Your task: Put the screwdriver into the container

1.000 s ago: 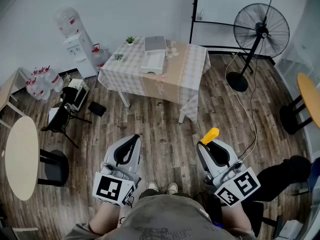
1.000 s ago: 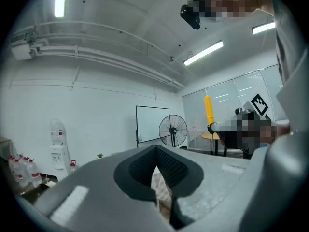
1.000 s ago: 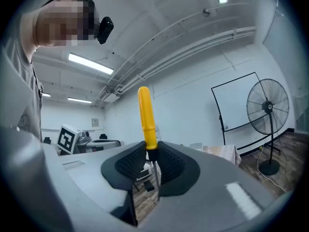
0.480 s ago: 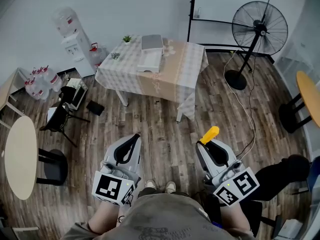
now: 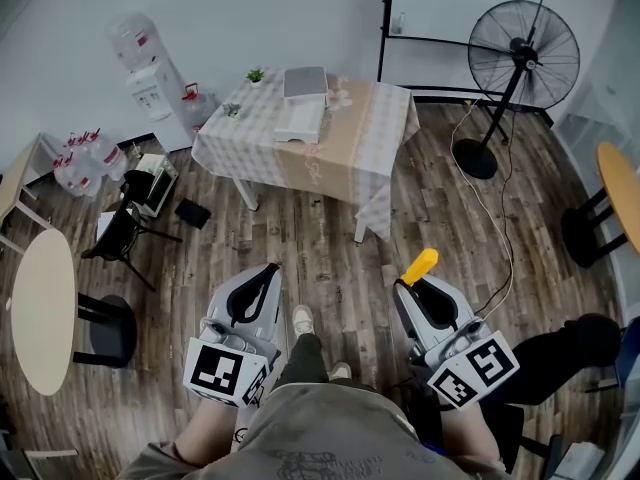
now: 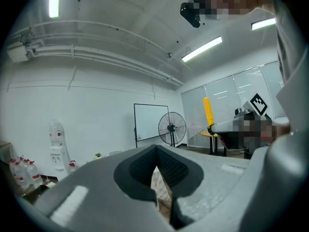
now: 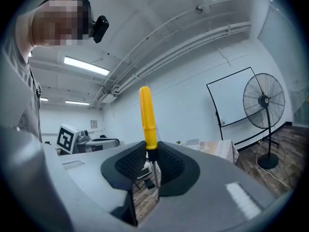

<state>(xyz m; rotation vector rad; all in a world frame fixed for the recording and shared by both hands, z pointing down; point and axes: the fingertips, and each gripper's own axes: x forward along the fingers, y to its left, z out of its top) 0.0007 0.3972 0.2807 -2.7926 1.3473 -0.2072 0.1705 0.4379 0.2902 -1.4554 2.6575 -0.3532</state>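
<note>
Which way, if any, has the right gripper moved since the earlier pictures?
No clear move: in the head view the right gripper, shut on the screwdriver, keeps its gap to the table.

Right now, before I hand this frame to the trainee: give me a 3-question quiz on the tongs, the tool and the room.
1. Multiple choice. What do the right tongs hold?
A) nothing
B) a yellow-handled metal-shaft screwdriver
C) a red pen

2. True or false. The left tongs are shut with nothing between them.

3. Short answer. In the head view, which appliance stands on the wooden floor to the right of the checked-cloth table?

Key
1. B: the tongs are shut on it just below the handle, which sticks out past their tips.
2. True.
3. The black pedestal fan.
</note>
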